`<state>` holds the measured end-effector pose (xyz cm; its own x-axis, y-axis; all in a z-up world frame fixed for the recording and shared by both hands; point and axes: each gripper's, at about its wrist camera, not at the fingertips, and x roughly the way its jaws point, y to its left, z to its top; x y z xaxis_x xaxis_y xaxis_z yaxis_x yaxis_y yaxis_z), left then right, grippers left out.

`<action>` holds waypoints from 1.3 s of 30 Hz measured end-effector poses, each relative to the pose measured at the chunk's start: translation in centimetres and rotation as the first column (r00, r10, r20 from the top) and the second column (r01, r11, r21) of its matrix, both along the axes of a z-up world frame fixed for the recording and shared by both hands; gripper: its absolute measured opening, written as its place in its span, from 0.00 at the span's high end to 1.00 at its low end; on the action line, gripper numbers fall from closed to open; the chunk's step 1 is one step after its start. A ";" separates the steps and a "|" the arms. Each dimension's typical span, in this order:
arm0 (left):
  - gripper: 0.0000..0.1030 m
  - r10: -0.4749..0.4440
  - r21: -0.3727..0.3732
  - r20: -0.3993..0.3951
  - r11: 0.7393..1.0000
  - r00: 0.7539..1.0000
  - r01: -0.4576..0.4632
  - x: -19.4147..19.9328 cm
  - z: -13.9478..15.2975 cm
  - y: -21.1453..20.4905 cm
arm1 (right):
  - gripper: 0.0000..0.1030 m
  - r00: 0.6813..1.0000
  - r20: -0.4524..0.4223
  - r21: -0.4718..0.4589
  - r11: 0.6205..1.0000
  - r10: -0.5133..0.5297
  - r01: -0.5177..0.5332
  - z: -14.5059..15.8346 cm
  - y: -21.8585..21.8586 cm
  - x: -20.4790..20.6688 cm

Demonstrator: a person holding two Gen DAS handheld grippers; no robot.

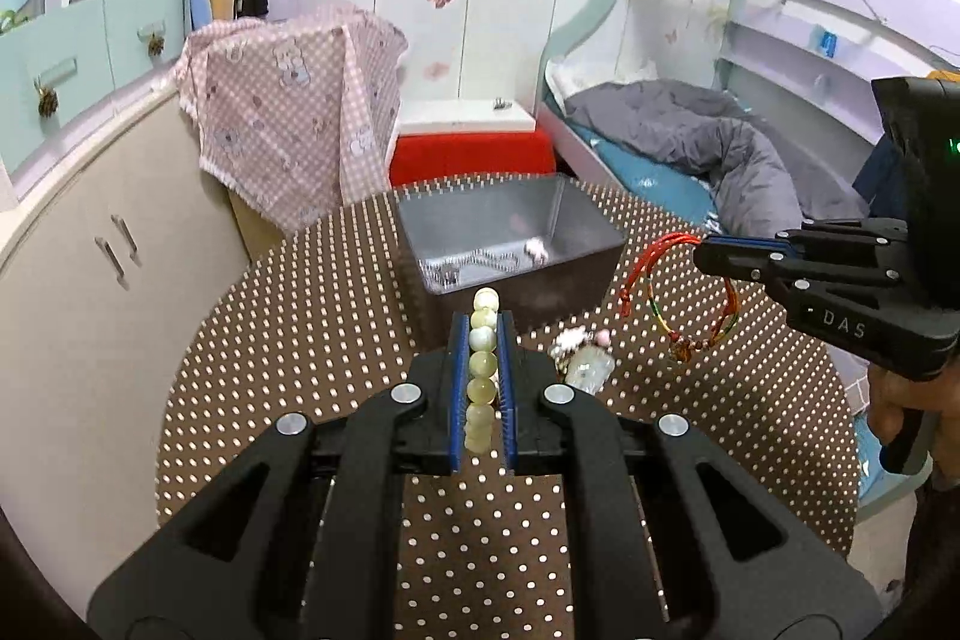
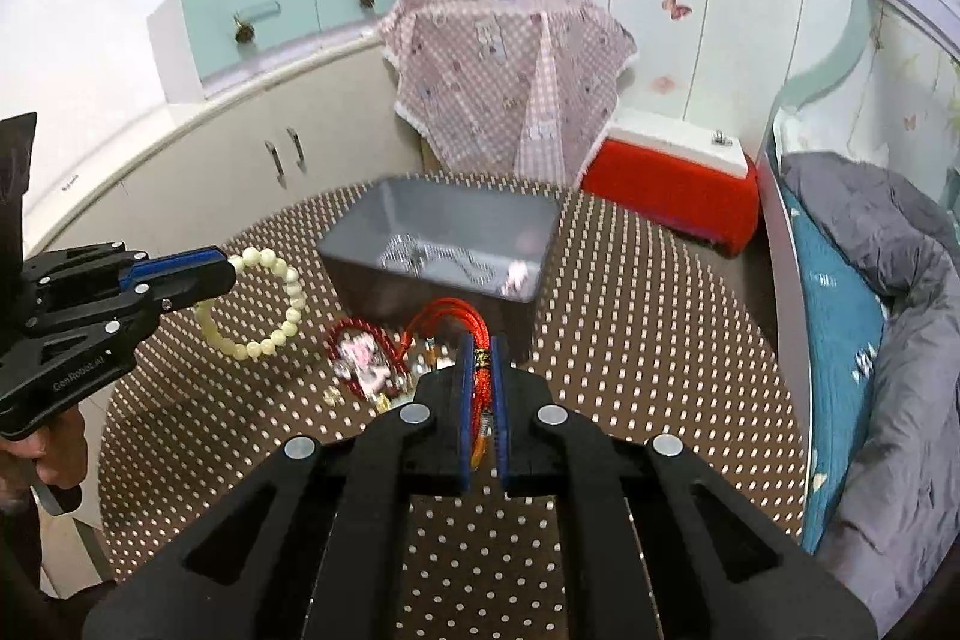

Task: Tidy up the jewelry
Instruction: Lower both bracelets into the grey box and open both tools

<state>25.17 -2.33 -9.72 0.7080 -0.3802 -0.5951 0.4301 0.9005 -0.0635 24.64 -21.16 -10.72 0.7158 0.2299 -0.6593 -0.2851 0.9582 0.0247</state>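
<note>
My left gripper is shut on a pale green bead bracelet and holds it above the table, just short of the grey box; the bracelet hangs from that gripper in the right wrist view. My right gripper is shut on a red cord bracelet, which dangles from its tip in the left wrist view. The grey box holds a silver chain and a pink charm. A small pile of jewelry lies on the table in front of the box.
The round table has a brown cloth with white dots. Behind it stand a pink checked cloth cover, a red and white chest, white cabinets on the left and a bed with a grey quilt on the right.
</note>
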 end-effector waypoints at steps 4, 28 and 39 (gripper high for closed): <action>0.91 -0.015 -0.010 0.056 1.000 0.998 0.016 -0.1 2.2 -0.2 | 0.96 0.998 0.060 -0.005 1.000 0.021 -0.021 2.5 0.4 0.4; 0.90 -0.035 -0.050 0.024 0.998 0.999 0.036 10.0 4.6 -3.6 | 0.94 0.997 0.050 0.040 0.997 0.058 -0.060 5.5 1.5 10.8; 0.11 0.216 -0.037 0.044 0.976 0.976 -0.214 9.8 5.2 0.4 | 0.07 0.988 0.077 0.107 0.987 -0.132 0.124 5.6 -2.4 10.0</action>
<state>35.00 -1.97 -4.55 0.8024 -0.2346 -0.5488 0.2301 0.9700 -0.0782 34.61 -23.60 -5.16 0.7954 0.1959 -0.5736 -0.1655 0.9806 0.1054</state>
